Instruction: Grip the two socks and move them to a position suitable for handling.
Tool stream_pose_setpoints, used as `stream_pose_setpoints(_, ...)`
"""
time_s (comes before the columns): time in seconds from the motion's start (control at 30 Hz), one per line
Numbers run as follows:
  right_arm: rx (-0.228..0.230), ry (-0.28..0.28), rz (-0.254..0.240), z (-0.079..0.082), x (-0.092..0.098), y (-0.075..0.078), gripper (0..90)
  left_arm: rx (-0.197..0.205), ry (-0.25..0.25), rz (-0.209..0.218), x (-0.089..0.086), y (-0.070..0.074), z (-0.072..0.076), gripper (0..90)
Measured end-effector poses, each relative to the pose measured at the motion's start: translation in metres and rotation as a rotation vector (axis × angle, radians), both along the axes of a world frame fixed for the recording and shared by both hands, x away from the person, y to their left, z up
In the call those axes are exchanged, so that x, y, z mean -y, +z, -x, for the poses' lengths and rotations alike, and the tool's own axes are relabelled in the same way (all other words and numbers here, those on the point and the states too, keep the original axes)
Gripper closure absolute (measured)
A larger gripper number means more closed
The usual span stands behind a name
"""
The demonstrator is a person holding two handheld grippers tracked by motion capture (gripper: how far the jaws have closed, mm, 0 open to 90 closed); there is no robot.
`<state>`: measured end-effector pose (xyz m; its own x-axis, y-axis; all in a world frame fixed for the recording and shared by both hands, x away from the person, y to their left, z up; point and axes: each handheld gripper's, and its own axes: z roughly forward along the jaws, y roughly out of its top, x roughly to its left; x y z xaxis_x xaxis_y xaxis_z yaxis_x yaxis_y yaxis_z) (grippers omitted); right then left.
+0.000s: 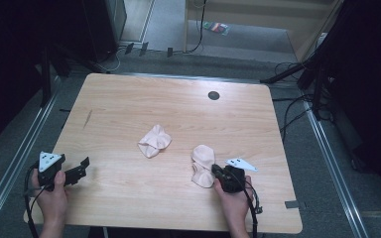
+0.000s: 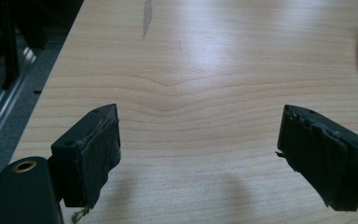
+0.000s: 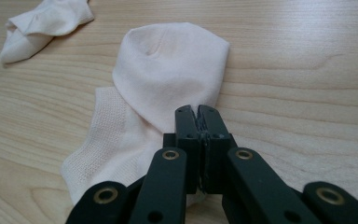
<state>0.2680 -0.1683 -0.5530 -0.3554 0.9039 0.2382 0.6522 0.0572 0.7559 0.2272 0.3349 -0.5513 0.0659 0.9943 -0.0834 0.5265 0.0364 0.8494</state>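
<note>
Socks are the business on this wooden table (image 1: pixel 129 104), and your right gripper (image 3: pixel 199 116) has its jaws pressed tight together at the edge of the near sock (image 3: pixel 168 70), right where its folded toe half overlaps the ribbed cuff; whether fabric is actually nipped between them you cannot tell from here. From above, that right gripper (image 1: pixel 219 172) sits at the sock's (image 1: pixel 202 163) right edge, your right hand (image 1: pixel 234 198) behind it. Beyond that sock, up and to the left, lies the second sock (image 1: pixel 154 141), crumpled, well apart from the first; it also shows in the right gripper view (image 3: pixel 42 25). Farther left again, well away from both socks, your left gripper (image 2: pixel 200 140) hangs wide open over bare wood, holding nothing, near the table's left edge (image 1: pixel 79 167).
</note>
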Motion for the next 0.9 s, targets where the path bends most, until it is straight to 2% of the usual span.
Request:
stream_pose_setpoints(0.07,0.016,0.026,0.002,0.003,-0.001,0.001,89.4,-0.002,-0.024,0.027,-0.002,0.000,-0.001,13.3)
stream_pose_setpoints(0.13,0.042,0.049,-0.008,0.005,-0.001,0.004,89.5,-0.002,-0.019,0.049,-0.005,0.000,-0.002,13.3)
stream_pose_setpoints(0.23,0.062,0.056,-0.018,0.009,-0.003,0.009,89.4,-0.011,-0.013,0.059,-0.006,0.000,-0.002,13.3)
stream_pose_setpoints(0.37,0.116,0.061,0.010,0.015,-0.003,0.020,89.4,-0.019,-0.012,0.053,-0.005,0.000,-0.004,13.4)
stream_pose_setpoints(0.4,0.116,0.061,0.010,0.015,-0.003,0.020,89.4,-0.022,-0.010,0.051,-0.005,0.000,-0.004,13.4)
stream_pose_setpoints(0.43,0.150,0.065,0.026,0.018,-0.003,0.027,89.4,-0.024,-0.009,0.048,-0.005,0.000,-0.004,13.4)
stream_pose_setpoints(0.5,0.165,0.066,0.034,0.018,-0.002,0.030,89.5,-0.027,-0.011,0.045,-0.005,0.000,-0.004,13.4)
stream_pose_setpoints(0.53,0.190,0.067,0.038,0.020,-0.002,0.038,89.5,-0.025,-0.005,0.031,-0.003,0.001,-0.004,13.4)
stream_pose_setpoints(0.6,0.210,0.069,0.042,0.021,-0.001,0.043,89.4,-0.020,-0.003,0.025,-0.002,0.002,-0.003,13.4)
stream_pose_setpoints(0.67,0.228,0.071,0.045,0.023,0.000,0.049,89.5,-0.007,-0.005,0.039,0.001,0.004,-0.003,13.4)
stream_pose_setpoints(0.8,0.257,0.073,0.048,0.026,0.001,0.060,89.4,0.017,-0.030,0.016,0.010,0.012,0.000,13.4)
stream_pose_setpoints(0.9,0.274,0.079,0.051,0.028,0.001,0.068,89.4,0.033,-0.054,0.018,0.018,0.017,0.001,13.4)
